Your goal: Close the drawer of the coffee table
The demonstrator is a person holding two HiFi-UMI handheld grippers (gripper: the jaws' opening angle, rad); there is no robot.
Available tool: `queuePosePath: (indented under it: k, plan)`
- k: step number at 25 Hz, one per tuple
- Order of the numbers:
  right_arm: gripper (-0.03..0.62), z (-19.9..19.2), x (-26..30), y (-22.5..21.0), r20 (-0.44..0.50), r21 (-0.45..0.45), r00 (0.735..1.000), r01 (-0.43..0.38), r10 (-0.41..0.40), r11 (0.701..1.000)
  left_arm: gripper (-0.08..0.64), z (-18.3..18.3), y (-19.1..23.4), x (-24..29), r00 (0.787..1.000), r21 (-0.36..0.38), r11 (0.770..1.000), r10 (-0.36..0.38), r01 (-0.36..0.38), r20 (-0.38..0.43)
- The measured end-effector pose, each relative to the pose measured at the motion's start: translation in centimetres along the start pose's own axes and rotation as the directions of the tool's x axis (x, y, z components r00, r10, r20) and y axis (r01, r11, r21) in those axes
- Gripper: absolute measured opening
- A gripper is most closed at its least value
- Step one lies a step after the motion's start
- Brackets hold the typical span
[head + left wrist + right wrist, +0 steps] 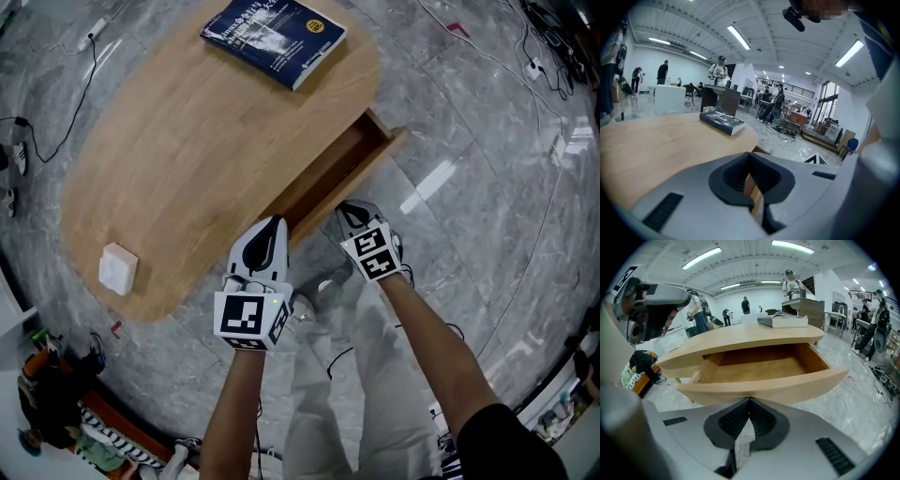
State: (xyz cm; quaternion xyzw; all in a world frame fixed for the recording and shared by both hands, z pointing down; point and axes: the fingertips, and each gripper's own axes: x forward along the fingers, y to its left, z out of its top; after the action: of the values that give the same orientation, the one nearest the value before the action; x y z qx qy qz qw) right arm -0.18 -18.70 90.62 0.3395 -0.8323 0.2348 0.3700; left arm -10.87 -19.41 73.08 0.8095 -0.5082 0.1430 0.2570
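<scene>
The oval wooden coffee table (169, 159) has its drawer (330, 172) pulled out toward me, and the drawer is empty inside (759, 365). My right gripper (346, 210) is shut, and its tip (749, 401) sits right at the curved drawer front (787, 386), near the middle. Contact is not clear. My left gripper (273, 225) is also shut with nothing in it. Its tip (750, 155) is at the table's near edge, beside the drawer's left end.
A dark blue book (274, 33) lies on the far end of the tabletop, and a small white box (118, 269) sits at its left end. Cables (56, 112) run over the grey marble floor. Bags (56, 394) lie at the lower left. People stand far off.
</scene>
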Motion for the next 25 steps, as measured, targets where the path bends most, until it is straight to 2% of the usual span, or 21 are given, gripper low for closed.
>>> queuePosePath:
  k: [16,25]
  plan:
    - [0.011,1.1,-0.2,0.1,0.024,-0.004,1.000,0.001,-0.001,1.000,-0.003,-0.6,0.8,-0.5,1.000,-0.010,1.000,0.019,-0.019,-0.005]
    - [0.011,1.5,-0.2,-0.2,0.007,0.002,1.000,0.007,-0.007,1.000,-0.003,0.1,1.5,-0.6,0.999,-0.018,0.999,0.031,-0.031,0.005]
